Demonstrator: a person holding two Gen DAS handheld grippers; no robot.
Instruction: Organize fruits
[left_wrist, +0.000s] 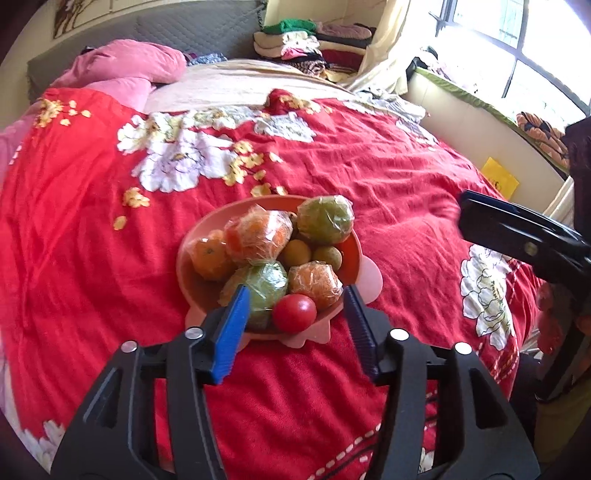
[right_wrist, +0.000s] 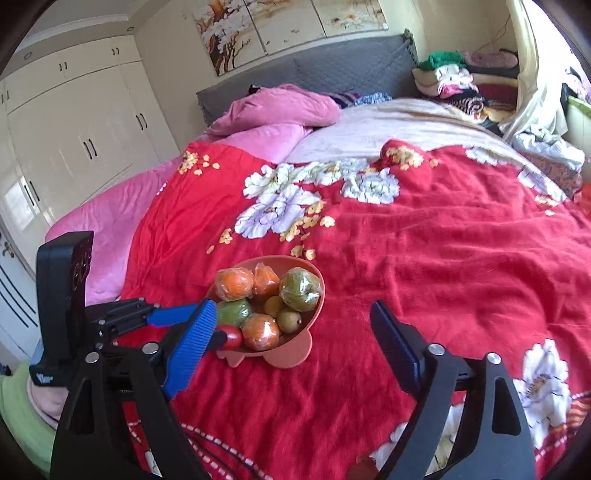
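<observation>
A salmon-pink bowl (left_wrist: 355, 254) (right_wrist: 274, 260) stands on the red flowered bedspread (left_wrist: 388, 177). It holds several film-wrapped oranges (left_wrist: 258, 236), wrapped green fruits (left_wrist: 324, 220), two small yellow-green fruits (left_wrist: 295, 252) and a bare red tomato (left_wrist: 294, 313) (right_wrist: 233, 336) at its near rim. My left gripper (left_wrist: 295, 291) is open at that near rim, its blue pads standing apart from the tomato on either side. My right gripper (right_wrist: 291, 306) is open, back from the bowl above the bedspread, and holds nothing. Its dark finger (left_wrist: 517, 236) shows at the right of the left wrist view.
Pink pillows (right_wrist: 280, 107) and a beige blanket (right_wrist: 388, 122) lie toward the grey headboard. Folded clothes (left_wrist: 295, 44) are piled at the far corner. White wardrobes (right_wrist: 74, 140) stand left of the bed, a window (left_wrist: 535, 48) and a ledge on the right.
</observation>
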